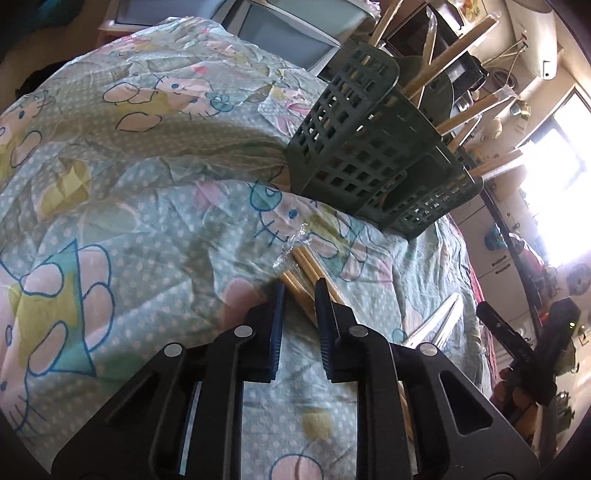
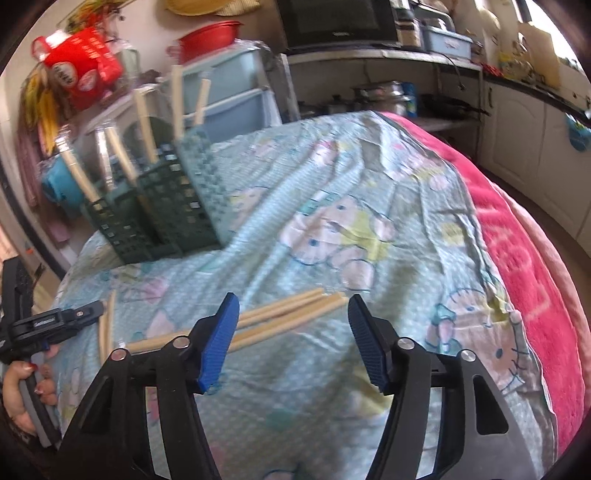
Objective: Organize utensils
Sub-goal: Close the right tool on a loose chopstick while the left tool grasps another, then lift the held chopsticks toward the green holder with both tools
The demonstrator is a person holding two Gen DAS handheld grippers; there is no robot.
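A dark green slotted utensil caddy (image 1: 373,147) stands on the cartoon-print cloth and holds several wrapped chopsticks upright; it also shows in the right wrist view (image 2: 162,206). My left gripper (image 1: 300,291) is narrowly open, its fingers straddling a plastic-wrapped pair of wooden chopsticks (image 1: 299,266) lying on the cloth. My right gripper (image 2: 293,328) is wide open and empty above the cloth, with wrapped chopsticks (image 2: 280,317) lying just beyond its fingertips. The left gripper (image 2: 70,317) shows at the left edge of the right wrist view, near another chopstick pair (image 2: 107,325).
A clear plastic utensil (image 1: 436,321) lies right of the left gripper. A pink towel (image 2: 524,266) borders the cloth on the right. Storage drawers (image 2: 229,92), a red basket (image 2: 81,70), cabinets and a TV (image 1: 288,33) surround the table.
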